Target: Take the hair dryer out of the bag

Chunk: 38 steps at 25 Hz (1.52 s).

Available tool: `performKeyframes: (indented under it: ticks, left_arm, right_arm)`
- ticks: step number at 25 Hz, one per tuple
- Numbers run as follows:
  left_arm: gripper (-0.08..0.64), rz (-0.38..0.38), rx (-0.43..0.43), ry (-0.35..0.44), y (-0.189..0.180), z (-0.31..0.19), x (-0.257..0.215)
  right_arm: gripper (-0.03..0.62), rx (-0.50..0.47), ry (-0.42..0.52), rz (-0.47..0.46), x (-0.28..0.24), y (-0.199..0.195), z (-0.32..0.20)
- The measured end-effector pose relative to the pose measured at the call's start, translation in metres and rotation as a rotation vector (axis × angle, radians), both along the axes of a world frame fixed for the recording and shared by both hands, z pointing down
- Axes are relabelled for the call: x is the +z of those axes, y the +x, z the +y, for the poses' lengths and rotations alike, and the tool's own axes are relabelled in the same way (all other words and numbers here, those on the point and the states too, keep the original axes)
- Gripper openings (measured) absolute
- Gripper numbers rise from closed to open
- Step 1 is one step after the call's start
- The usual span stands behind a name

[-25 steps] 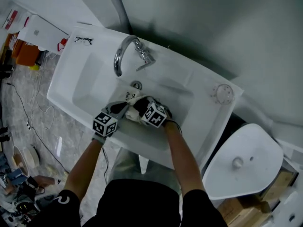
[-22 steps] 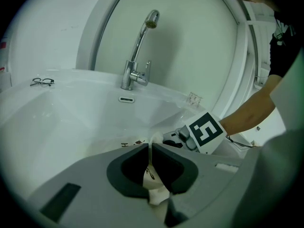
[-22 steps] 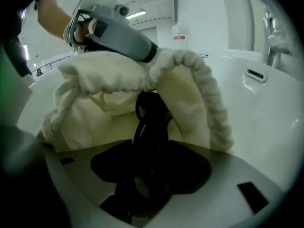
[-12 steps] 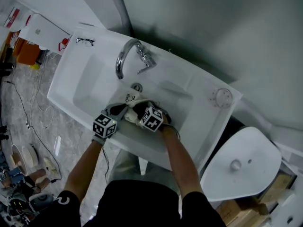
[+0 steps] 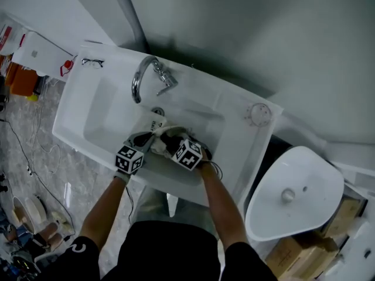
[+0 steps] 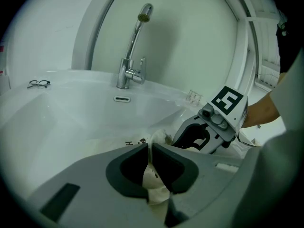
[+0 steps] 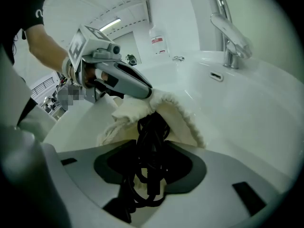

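Observation:
A cream drawstring bag [image 5: 158, 123] lies in the white sink basin [image 5: 105, 107]. My left gripper [image 5: 152, 141] is shut on a fold of the bag's cloth [image 6: 154, 184] at its mouth. A bundle of black cord [image 7: 151, 137] from the hair dryer comes out of the open bag [image 7: 178, 113] and runs between the jaws of my right gripper [image 7: 149, 151], which is shut on it. In the head view the right gripper [image 5: 169, 139] sits close to the right of the left one. The dryer's body is hidden inside the bag.
A chrome faucet [image 5: 143, 75] stands at the sink's back rim. Spectacles [image 5: 92, 62] lie on the back left corner, and a small round fitting [image 5: 258, 113] on the right ledge. A white toilet lid [image 5: 293, 195] is to the right, and clutter covers the floor [image 5: 29, 215] at left.
My right gripper has drawn up and slightly back with the black cord in its jaws. The left gripper has stayed on the bag. The head view has shifted a little.

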State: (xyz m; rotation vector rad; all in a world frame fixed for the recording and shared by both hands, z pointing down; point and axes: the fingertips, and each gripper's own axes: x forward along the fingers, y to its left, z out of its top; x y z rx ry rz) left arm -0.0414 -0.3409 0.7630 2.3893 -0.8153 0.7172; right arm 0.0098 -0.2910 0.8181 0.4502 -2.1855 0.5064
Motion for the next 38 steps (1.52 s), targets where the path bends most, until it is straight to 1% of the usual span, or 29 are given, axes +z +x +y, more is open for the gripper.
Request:
performKeyframes:
  ticks: [9, 12, 16, 19, 22, 27, 34, 38]
  left_arm:
    - [0.028, 0.015, 0.076, -0.006, 0.021, 0.013, -0.001]
    - [0.032, 0.016, 0.102, -0.007, 0.028, 0.016, -0.002]
    - [0.053, 0.009, 0.142, -0.010, 0.039, 0.022, -0.004]
    - [0.075, 0.014, 0.153, -0.024, 0.051, 0.027, -0.007]
    - [0.075, 0.007, 0.168, -0.040, 0.065, 0.033, -0.007]
    - [0.075, -0.010, 0.215, -0.068, 0.086, 0.044, -0.001]
    - [0.075, -0.026, 0.264, -0.072, 0.104, 0.047, 0.001]
    - [0.075, -0.027, 0.285, -0.070, 0.107, 0.046, -0.001]
  right_arm:
    - [0.174, 0.133, -0.028, 0.001, -0.019, 0.029, 0.008]
    - [0.173, 0.166, -0.014, 0.011, -0.032, 0.038, 0.009]
    - [0.172, 0.210, 0.009, 0.053, -0.042, 0.056, 0.014]
    - [0.169, 0.249, 0.020, 0.070, -0.054, 0.072, 0.023]
    - [0.166, 0.285, 0.032, 0.088, -0.068, 0.088, 0.037]
    - [0.164, 0.349, 0.035, 0.114, -0.085, 0.121, 0.071]
    - [0.164, 0.429, 0.088, 0.101, -0.120, 0.141, 0.106]
    - [0.166, 0.467, 0.142, 0.103, -0.141, 0.148, 0.114]
